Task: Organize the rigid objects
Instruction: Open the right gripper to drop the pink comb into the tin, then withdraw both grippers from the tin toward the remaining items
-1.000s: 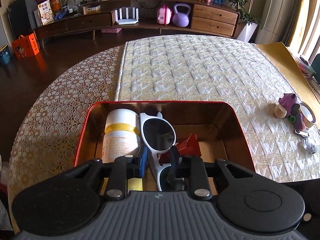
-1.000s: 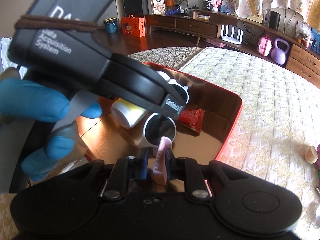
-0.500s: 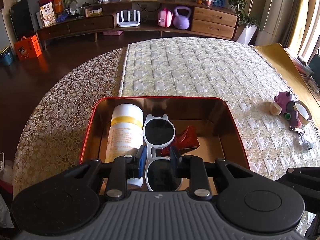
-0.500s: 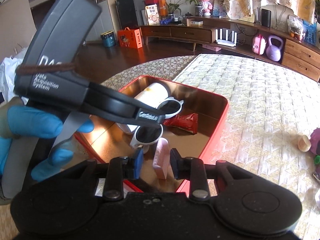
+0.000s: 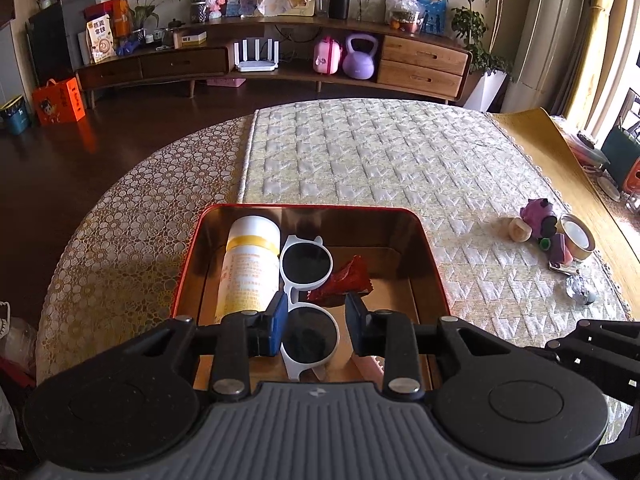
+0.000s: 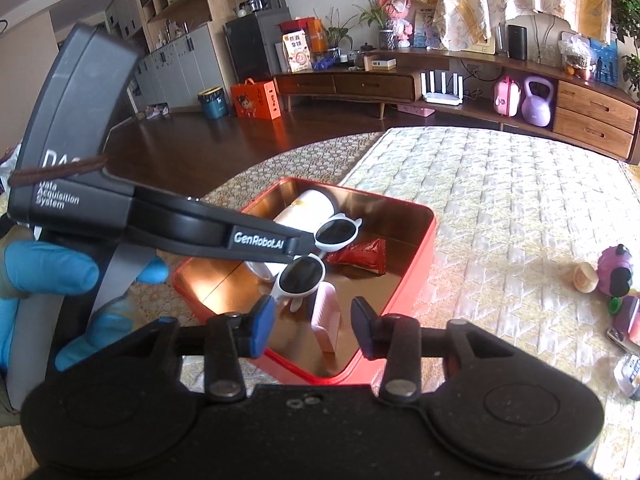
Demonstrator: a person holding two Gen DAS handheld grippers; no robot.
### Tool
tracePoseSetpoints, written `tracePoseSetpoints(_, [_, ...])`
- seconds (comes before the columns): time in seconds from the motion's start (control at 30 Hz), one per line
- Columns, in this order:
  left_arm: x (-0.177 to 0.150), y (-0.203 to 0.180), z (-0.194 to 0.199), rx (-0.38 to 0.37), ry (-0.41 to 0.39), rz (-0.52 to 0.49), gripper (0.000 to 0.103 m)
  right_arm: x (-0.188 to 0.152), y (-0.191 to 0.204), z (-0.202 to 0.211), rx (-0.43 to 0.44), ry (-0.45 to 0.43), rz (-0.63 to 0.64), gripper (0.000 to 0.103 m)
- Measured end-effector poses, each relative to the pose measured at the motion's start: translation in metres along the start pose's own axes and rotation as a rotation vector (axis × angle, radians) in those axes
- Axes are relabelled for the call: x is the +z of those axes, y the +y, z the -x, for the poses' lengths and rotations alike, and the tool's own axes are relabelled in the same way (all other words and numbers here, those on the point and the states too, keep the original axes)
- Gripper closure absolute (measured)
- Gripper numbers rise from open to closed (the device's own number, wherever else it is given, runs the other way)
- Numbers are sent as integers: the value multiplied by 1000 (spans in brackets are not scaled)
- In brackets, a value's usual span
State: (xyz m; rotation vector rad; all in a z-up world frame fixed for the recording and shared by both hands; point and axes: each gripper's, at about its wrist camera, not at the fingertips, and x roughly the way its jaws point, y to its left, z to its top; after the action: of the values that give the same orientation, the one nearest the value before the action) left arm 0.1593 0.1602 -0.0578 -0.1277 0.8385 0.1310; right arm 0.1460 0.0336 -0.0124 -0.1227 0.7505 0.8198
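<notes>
Left wrist view: looks steeply down along its own fingers, from close above the near edge of the red tin (image 5: 188, 276), toward the far sideboard (image 5: 280, 68). Right wrist view: looks down from the tin's (image 6: 412, 276) right near corner, angled leftward, also close. Both share the tin, its sunglasses (image 5: 306, 264) (image 6: 302, 274), the table (image 5: 380, 160) (image 6: 500, 208) and the sideboard (image 6: 400, 80).
</notes>
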Motion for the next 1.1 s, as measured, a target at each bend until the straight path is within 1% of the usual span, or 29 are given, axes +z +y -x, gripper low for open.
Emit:
tracePoseSetpoints(0.03, [-1, -2, 3, -2, -3, -3, 73, -1, 0, 3, -2, -4, 0, 57])
tracePoseSetpoints(0.1, [-3, -4, 8, -4, -6, -6, 73, -2, -1, 9, 0, -17, -3, 50])
tracePoseSetpoints(0.3, [-9, -16, 21, -28, -11, -6, 73, -10, -4, 30, -13, -60, -5, 39])
tracePoseSetpoints(0.37, [-12, -21, 25, -38, -11, 2, 73, -14, -7, 37, -17, -71, -9, 38])
tracePoseSetpoints(0.47, [-16, -30, 30, -53, -12, -2, 73, -21, -12, 47, -28, -85, -17, 33])
tracePoseSetpoints(0.63, [-23, -48, 36, -76, -12, -5, 72, -31, -22, 63, -50, -102, -36, 27])
tracePoseSetpoints(0.87, [-30, -79, 44, -139, -19, -11, 72, -48, -44, 85, -96, -138, -68, 19])
tracePoseSetpoints(0.9, [-32, -83, 44, -146, -18, -13, 65, -50, -50, 89, -108, -144, -78, 18])
tracePoseSetpoints(0.93, [-32, -88, 44, -153, -21, -11, 50, -52, -54, 92, -118, -148, -88, 17])
tracePoseSetpoints(1.0, [-33, -96, 46, -160, -42, -8, 34, -56, -66, 97, -134, -154, -116, 16])
tracePoseSetpoints(1.1, [-31, -111, 43, -174, -42, -21, 33, -63, -83, 104, -167, -161, -147, 14])
